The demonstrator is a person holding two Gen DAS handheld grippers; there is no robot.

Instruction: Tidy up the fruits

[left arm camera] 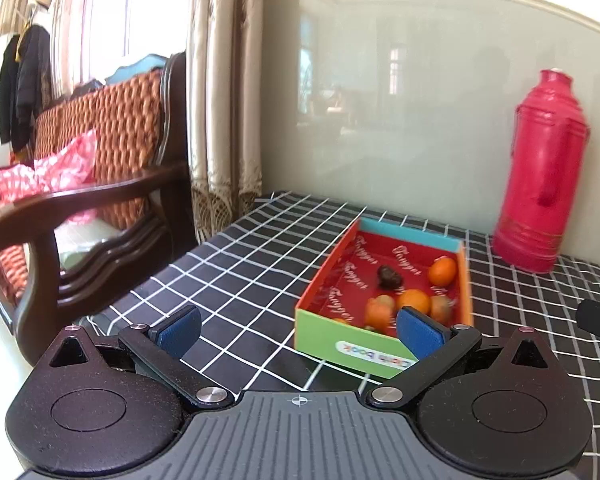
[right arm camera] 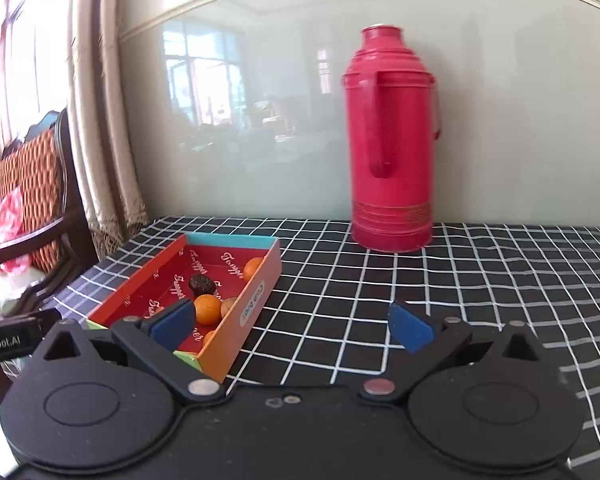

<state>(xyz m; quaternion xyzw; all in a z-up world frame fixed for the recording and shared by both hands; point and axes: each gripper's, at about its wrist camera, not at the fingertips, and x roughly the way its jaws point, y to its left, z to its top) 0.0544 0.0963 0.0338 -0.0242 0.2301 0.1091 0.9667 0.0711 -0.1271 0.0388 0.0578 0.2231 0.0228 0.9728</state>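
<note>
Here, both pairs of fingers gape wide above a checked tablecloth by a glossy wall.

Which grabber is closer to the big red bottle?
Probably the right. The right gripper faces the red thermos almost straight ahead across the checked tablecloth. The left gripper sits beyond the fruit box, with the thermos far off to its right.

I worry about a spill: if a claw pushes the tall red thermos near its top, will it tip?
The red thermos is tall on a narrow base, so a high push probably tips it. Its glossy body likely slides on the checked tablecloth if pushed low.
</note>
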